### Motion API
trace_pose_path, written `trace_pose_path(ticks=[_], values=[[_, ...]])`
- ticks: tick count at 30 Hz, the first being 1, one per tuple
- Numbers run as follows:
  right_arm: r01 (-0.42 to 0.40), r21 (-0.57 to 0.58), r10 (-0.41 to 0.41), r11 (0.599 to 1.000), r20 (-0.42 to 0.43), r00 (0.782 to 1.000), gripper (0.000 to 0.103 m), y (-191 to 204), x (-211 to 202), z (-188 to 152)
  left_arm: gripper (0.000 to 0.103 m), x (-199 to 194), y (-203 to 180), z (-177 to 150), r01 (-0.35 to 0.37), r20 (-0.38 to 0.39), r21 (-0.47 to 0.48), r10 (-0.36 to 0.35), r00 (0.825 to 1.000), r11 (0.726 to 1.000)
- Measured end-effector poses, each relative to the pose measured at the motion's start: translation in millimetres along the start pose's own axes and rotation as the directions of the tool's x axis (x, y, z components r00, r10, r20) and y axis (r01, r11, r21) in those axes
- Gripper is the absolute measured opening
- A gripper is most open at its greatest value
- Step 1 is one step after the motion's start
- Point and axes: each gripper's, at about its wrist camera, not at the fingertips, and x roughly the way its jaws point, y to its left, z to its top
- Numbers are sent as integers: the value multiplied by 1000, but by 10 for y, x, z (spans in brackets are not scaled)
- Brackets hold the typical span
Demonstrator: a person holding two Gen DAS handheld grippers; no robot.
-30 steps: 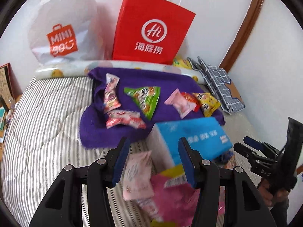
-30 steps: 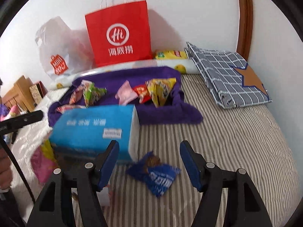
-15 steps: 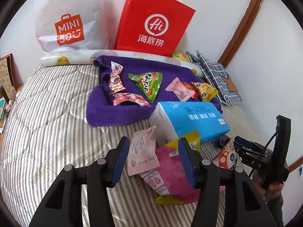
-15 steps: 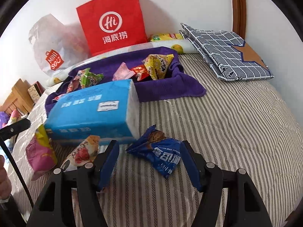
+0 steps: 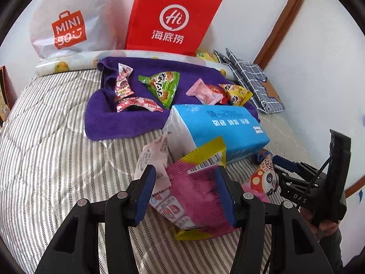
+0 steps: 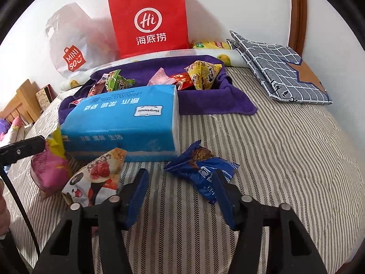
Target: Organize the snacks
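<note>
left gripper [image 5: 186, 191]: jaws spread wide, nothing clamped; the pink-and-yellow packet [image 5: 198, 191] lies on the bed between the blue pads, and contact with either pad can't be told.
pale pink sachet [image 5: 153, 157]: just beside the left pad, its lower edge tucked against the pink-and-yellow packet.
right gripper [image 6: 180, 194]: jaws released wide, empty; the dark blue wrapper [image 6: 205, 171] sits ahead of the right finger and partly between the pads.
mushroom-print packet [image 6: 95, 178]: just left of the right gripper's left finger, leaning on the front of the tissue pack.
tissue pack [image 6: 127, 123]: blue, lying flat mid-bed, just behind all four loose snacks; its far side meets the towel.
bedspread [image 6: 273, 150]: grey-and-white striped quilt, everything rests on it.
purple towel [image 5: 118, 123]: spread behind the tissue pack, holding sorted snacks: green triangle packet [image 5: 163, 84], pink candy [image 5: 204, 91], yellow triangle packet [image 5: 237, 93], two red-pink wrappers at its left.
checked cloth [image 6: 280, 68]: folded, navy grid with a tan star, far right of the bed, apart from the towel.
bolster [image 5: 68, 62]: fruit-print roll along the wall end.
red paper bag [image 5: 171, 20]: upright against the white wall, behind the bolster.
white plastic bag [image 5: 68, 22]: beside the red bag, to its left.
room: white walls, brown wooden trim at right, wooden furniture at far left.
</note>
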Motion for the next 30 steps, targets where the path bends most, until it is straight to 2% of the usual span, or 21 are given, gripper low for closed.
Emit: trace_pose_path(ticks=[6, 15, 21, 25, 30], values=[[10, -25, -10, 1000, 5, 1000, 26, 52, 18, 4, 53, 37, -3, -10, 13, -4, 3, -13, 1000, 1000], [16, -23, -16, 1000, 5, 1000, 16, 54, 47, -3, 53, 49, 24, -3, 44, -12, -10, -44, 999, 999], [7, -10, -7, 1000, -2, 1000, 16, 35, 68, 30, 53, 60, 45, 7, 59, -14, -18, -59, 998, 998], [-8, 0, 8, 1000, -9, 1000, 23, 50, 99, 67, 53, 63, 39, 5, 61, -15, -16, -61, 998, 998], [-26, -4, 26, 1000, 10, 1000, 23, 118, 99, 91, 53, 61, 36, 17, 60, -18, -14, -60, 998, 998]])
